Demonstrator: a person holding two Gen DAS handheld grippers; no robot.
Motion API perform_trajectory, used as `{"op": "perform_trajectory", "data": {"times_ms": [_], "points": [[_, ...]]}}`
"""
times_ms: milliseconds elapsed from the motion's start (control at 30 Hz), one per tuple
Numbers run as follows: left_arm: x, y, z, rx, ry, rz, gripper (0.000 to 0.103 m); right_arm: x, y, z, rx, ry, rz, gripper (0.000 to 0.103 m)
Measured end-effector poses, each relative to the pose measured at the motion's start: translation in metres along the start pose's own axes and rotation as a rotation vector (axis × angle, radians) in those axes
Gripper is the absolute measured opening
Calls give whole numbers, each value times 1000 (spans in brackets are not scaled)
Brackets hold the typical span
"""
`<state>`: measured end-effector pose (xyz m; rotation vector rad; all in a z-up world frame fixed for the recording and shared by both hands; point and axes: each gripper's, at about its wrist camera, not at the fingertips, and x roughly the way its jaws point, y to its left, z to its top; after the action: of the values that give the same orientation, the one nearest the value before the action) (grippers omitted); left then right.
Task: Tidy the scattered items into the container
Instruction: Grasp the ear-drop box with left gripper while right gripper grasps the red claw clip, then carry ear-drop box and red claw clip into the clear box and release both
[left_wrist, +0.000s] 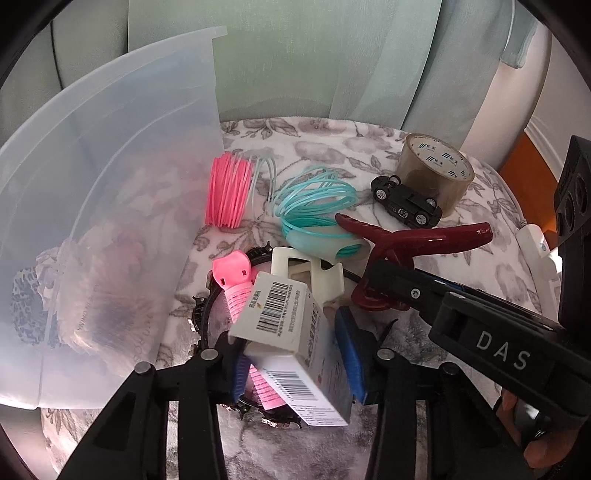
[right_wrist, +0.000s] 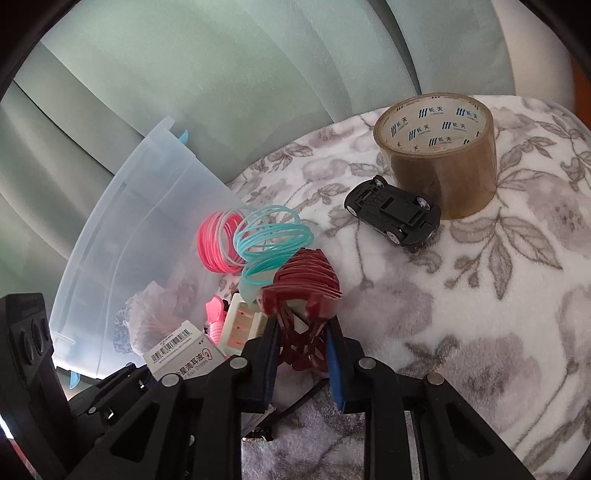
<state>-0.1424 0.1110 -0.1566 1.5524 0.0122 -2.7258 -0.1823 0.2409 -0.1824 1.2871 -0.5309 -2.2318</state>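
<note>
My left gripper is shut on a white medicine box with barcodes, held just above the blanket beside the clear plastic container. My right gripper is shut on a dark red hair claw clip, which also shows in the left wrist view. The box shows at the lower left of the right wrist view. A pink and teal coiled jump rope and a pink handle lie under and behind the box.
A roll of brown tape and a black toy car sit on the floral blanket to the right. A white plastic piece lies by the clip. The container holds a soft patterned item. Green curtains hang behind.
</note>
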Motion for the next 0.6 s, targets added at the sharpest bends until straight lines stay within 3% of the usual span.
{"op": "perform_trajectory", "data": {"times_ms": [133,600], "points": [[-6,-2,-2,2,-2,-20,29,-10,3,-3,4,-16,0,26],[-47,-7,-8,26,-39,-53,28,-63,10,-12,45,-103,-34,25]]}}
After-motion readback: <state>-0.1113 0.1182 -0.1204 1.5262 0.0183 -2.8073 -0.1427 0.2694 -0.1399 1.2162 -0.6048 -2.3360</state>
